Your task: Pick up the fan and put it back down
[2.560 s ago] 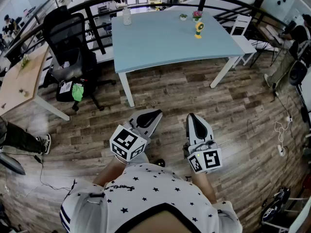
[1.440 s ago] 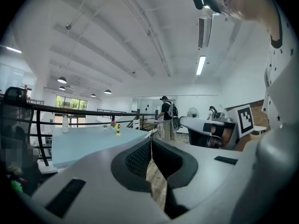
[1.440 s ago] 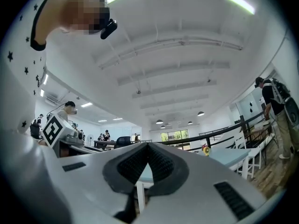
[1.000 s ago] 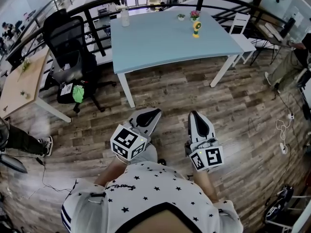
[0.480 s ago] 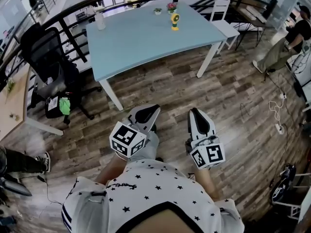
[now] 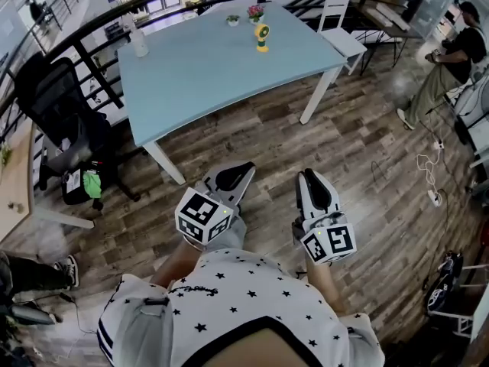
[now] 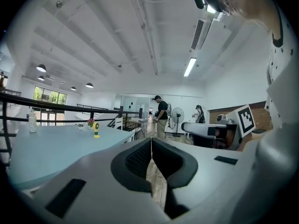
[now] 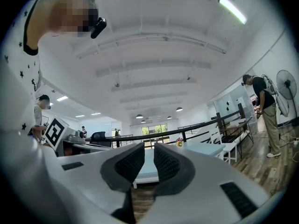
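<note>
The small yellow fan (image 6: 262, 37) stands upright near the far edge of the light blue table (image 6: 206, 75), well ahead of both grippers. It also shows as a tiny yellow fan (image 7: 96, 129) in the left gripper view and as a yellow fan (image 8: 179, 143) beyond the right jaws. My left gripper (image 6: 231, 177) hangs over the wooden floor, shut and empty, its pads meeting in a thin line (image 7: 151, 142). My right gripper (image 6: 309, 179) is beside it with a narrow gap (image 8: 149, 152) between the pads. Its jaws have just been opening, with nothing between them.
A pink flower pot (image 6: 255, 11), a small plant (image 6: 232, 20) and a bottle (image 6: 140, 45) share the table. A black office chair (image 6: 57, 105) stands left, a white chair (image 6: 341, 29) at the table's right end. A person (image 6: 447, 60) stands right, cables (image 6: 428, 178) on the floor.
The table and fan have shifted left and nearer in the head view as I move toward them. Both grippers stay side by side in front of my body.
</note>
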A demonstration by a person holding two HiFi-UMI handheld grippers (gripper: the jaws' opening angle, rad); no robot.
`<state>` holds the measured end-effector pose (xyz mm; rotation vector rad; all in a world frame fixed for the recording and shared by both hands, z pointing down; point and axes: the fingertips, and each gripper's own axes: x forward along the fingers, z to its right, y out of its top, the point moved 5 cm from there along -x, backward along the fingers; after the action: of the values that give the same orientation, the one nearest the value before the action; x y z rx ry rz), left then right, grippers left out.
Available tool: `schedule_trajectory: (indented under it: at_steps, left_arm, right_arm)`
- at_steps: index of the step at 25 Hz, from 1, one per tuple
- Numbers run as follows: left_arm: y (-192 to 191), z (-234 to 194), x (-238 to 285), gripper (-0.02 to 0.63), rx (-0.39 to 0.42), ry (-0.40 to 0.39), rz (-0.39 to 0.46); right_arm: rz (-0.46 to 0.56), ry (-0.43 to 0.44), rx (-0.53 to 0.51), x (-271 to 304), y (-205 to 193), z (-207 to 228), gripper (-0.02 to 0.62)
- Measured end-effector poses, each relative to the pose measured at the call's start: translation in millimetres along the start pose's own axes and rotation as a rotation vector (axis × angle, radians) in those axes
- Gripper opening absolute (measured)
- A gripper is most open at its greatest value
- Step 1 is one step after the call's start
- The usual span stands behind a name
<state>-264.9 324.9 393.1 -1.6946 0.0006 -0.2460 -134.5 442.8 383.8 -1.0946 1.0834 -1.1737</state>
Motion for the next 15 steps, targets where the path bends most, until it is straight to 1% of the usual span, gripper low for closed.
schedule_trajectory:
  at_steps: [15]
  left_arm:
    - [22, -92, 57, 0.029, -0.022, -0.017, -0.006]
  right_arm:
    - [-0.014, -0.026, 0.029, 101, 11, 37, 0.051]
